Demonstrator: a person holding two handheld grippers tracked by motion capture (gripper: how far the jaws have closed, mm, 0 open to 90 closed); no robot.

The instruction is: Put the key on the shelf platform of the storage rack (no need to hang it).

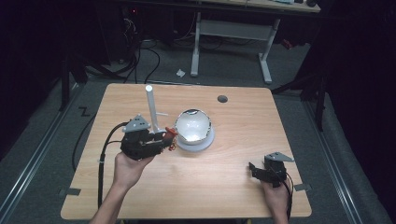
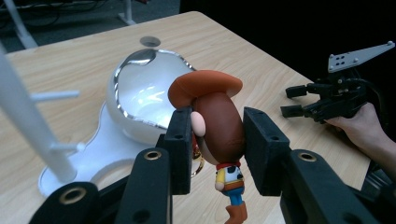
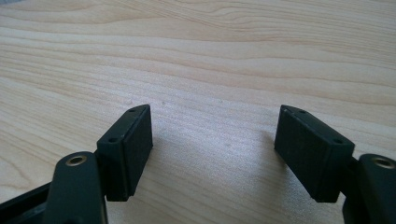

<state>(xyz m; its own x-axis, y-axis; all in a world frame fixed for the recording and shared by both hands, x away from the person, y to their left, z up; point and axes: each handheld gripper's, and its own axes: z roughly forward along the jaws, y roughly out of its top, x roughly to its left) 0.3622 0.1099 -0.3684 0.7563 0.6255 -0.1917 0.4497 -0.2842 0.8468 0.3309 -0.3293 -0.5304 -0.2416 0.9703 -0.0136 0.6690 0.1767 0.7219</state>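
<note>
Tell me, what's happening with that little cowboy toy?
A person holds a gripper in each hand. The left gripper is squeezing the cowboy toy by its head, next to a shiny white bowl and a white peg stand. The right gripper is open, holding nothing, low over the wooden table.

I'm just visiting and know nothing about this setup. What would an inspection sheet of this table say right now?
Surface: wooden table, round grommet hole near the far edge.
Job's things: cowboy figurine; shiny white bowl on a white stand with pegged post.
Clutter: nothing seen.
Grippers: left gripper clamps the figurine's head; right gripper open, nothing between its jaws.
Cables: black cable trailing from the left gripper.
Surroundings: dark room, a desk frame and floor wiring behind.
</note>
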